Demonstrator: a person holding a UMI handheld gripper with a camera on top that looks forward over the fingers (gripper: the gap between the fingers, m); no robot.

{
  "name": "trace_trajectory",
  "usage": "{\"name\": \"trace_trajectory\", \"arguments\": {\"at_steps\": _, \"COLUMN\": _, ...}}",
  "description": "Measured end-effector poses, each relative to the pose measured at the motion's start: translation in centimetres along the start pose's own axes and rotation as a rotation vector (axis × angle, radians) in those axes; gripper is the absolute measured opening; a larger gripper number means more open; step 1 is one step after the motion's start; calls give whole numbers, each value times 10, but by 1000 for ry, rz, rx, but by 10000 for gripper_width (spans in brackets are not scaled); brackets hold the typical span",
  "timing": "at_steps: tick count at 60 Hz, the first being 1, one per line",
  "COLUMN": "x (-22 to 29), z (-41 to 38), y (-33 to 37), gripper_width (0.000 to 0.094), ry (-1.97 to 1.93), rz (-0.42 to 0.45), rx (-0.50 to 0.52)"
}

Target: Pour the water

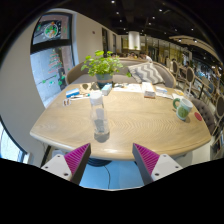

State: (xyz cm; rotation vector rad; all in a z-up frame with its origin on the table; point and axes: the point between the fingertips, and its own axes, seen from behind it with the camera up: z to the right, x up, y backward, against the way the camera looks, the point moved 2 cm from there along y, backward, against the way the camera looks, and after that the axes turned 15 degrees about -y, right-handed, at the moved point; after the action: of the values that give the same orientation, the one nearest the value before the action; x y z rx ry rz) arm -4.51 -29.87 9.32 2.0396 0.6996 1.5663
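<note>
A clear plastic water bottle [100, 118] stands upright on the light wooden table [140, 122], near its front edge, just beyond my fingers and between their lines. A green mug [182, 108] stands on the table far to the right. My gripper [112, 158] is open and empty, its magenta pads [77, 156] wide apart, held back from the table edge over a blue floor area.
A potted green plant [102, 65] stands at the table's far side. Papers, a blue item [72, 97] and a small box [149, 91] lie around the back of the table. Chairs and more tables stand beyond to the right.
</note>
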Motion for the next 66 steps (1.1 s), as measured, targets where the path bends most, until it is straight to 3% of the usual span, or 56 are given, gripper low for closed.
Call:
{"name": "trace_trajectory", "arguments": {"at_steps": 13, "x": 39, "z": -44, "y": -86, "gripper_width": 860, "ry": 26, "rz": 128, "rx": 22}}
{"name": "trace_trajectory", "arguments": {"at_steps": 21, "x": 53, "z": -47, "y": -136, "gripper_width": 852, "ry": 10, "rz": 161, "rx": 12}}
{"name": "trace_trajectory", "arguments": {"at_steps": 30, "x": 51, "z": -52, "y": -167, "gripper_width": 697, "ry": 20, "rz": 179, "rx": 42}}
{"name": "trace_trajectory", "arguments": {"at_steps": 36, "x": 53, "z": -58, "y": -172, "gripper_width": 492, "ry": 10, "rz": 208, "rx": 68}}
{"name": "trace_trajectory", "arguments": {"at_steps": 55, "x": 65, "z": -60, "y": -169, "gripper_width": 408, "ry": -10, "rz": 216, "rx": 50}}
{"name": "trace_trajectory", "arguments": {"at_steps": 66, "x": 117, "z": -62, "y": -137, "gripper_width": 409, "ry": -113, "rz": 242, "rx": 112}}
